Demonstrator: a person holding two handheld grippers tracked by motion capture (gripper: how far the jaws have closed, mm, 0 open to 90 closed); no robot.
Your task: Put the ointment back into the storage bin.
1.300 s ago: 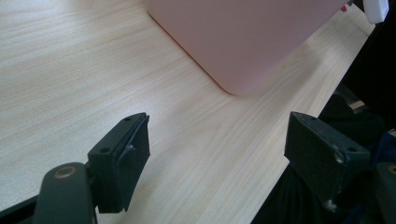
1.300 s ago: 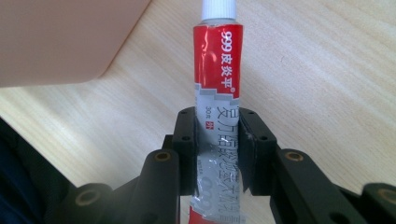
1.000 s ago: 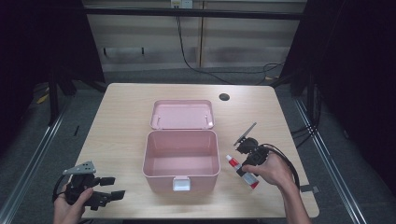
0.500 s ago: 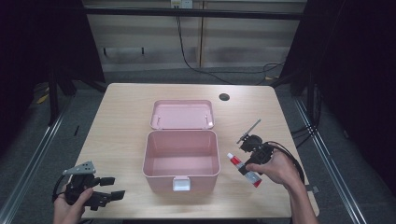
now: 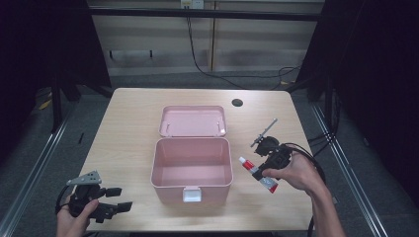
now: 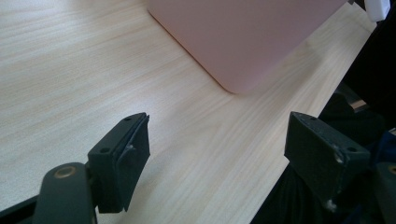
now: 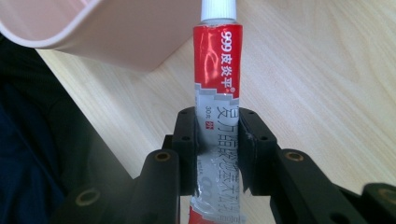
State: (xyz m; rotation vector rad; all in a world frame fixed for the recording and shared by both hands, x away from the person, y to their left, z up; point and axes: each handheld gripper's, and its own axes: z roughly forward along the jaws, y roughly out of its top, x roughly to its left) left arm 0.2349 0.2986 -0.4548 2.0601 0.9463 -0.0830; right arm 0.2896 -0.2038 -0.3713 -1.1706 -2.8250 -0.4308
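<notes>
The red-and-silver ointment tube (image 7: 217, 93) sits clenched in my right claw (image 7: 217, 140), just beside the open pink plastic box (image 5: 191, 168), not yet inside; my left claw (image 6: 224, 158) rests released on the desk (image 5: 128, 128).

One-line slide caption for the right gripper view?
Right gripper shut on a red-and-silver ointment tube, white cap pointing toward the pink box on the wooden table.

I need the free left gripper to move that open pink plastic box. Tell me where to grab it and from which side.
Best guess: grip the pink plastic box by its left side wall, coming down from above. With the hinged lid folded back, the thin upright rim is exposed, and the open left gripper sits on that side. The white front latch looks too small.
</notes>
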